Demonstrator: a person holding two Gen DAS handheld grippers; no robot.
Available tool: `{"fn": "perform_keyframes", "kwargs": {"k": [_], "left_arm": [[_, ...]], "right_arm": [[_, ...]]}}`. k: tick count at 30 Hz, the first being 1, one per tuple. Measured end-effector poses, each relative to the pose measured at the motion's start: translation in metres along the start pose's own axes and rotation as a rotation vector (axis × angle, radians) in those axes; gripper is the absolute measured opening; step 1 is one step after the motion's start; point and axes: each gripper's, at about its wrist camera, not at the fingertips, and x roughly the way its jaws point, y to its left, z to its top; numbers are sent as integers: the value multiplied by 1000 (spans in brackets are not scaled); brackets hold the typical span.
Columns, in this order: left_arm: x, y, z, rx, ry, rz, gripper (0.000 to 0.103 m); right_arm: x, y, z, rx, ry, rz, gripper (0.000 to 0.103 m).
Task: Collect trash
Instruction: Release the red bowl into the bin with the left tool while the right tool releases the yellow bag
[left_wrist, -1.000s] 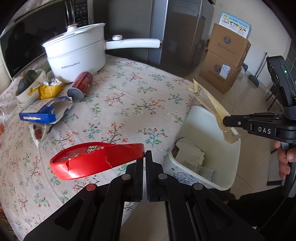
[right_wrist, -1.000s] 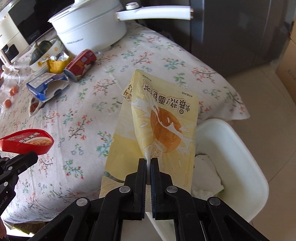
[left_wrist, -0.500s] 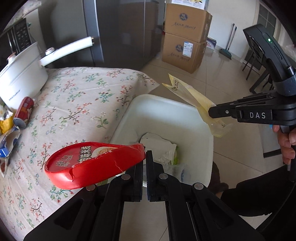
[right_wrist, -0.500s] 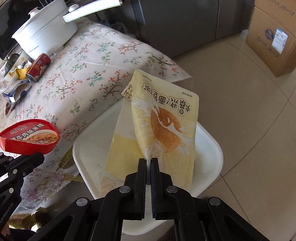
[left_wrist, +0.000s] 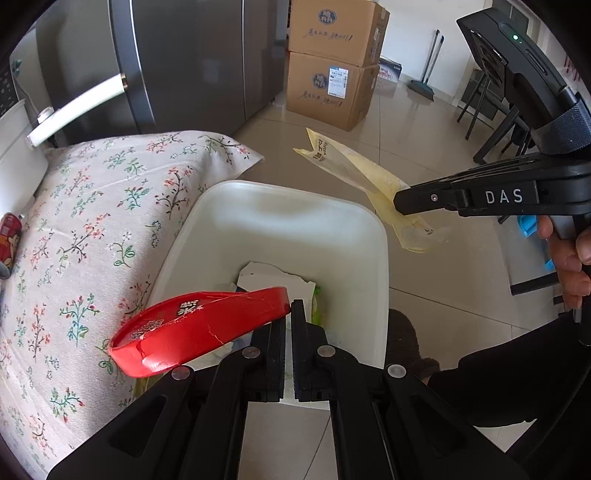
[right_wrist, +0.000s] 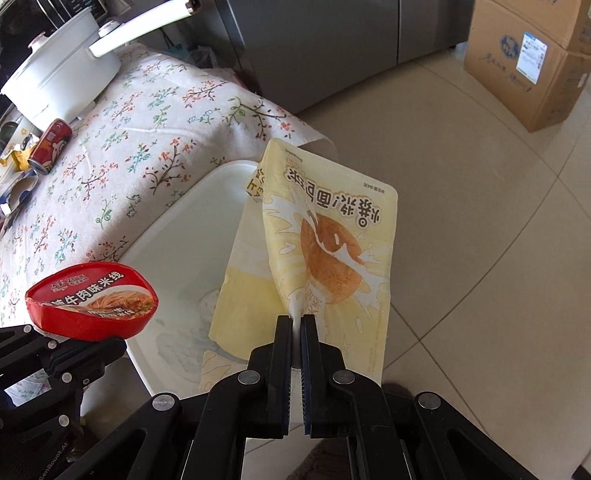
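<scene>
left gripper (left_wrist: 288, 314) clamped on red noodle lid (left_wrist: 192, 328), right gripper (right_wrist: 297, 325) pinching yellow pouch (right_wrist: 332, 240), both poised above white bin (left_wrist: 373, 236) for dropping.

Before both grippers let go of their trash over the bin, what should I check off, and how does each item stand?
1. Left gripper shut on the red noodle bowl: ok.
2. Right gripper shut on the yellow bread bag: ok.
3. Bowl fully over the white bin: not ok; in the left wrist view part of it overlaps the floral tablecloth.
4. Bag over the bin: not ok; in the right wrist view much of it hangs over the floor tiles.
5. Room in the bin: ok; only crumpled paper at the bottom.
6. Grippers apart from each other: ok.
</scene>
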Motion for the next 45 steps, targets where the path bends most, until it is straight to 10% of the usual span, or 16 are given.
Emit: {"fn": "perform_keyframes", "kwargs": {"k": [8,13,34,45], "left_arm": [[9,-1,6,-2,-10,10,7],[10,8,7,-35,-5,25,49],[-36,73,-14,-165,-21,170,59],[-61,111,-33,-246,-26,227,61]], "right_arm": [[0,-12,-2,21,3,-6,3],[1,-18,-2,32,7,-6,3],[6,12,8,-7,18,6,8],[6,38,17,-2,10,40,37]]}}
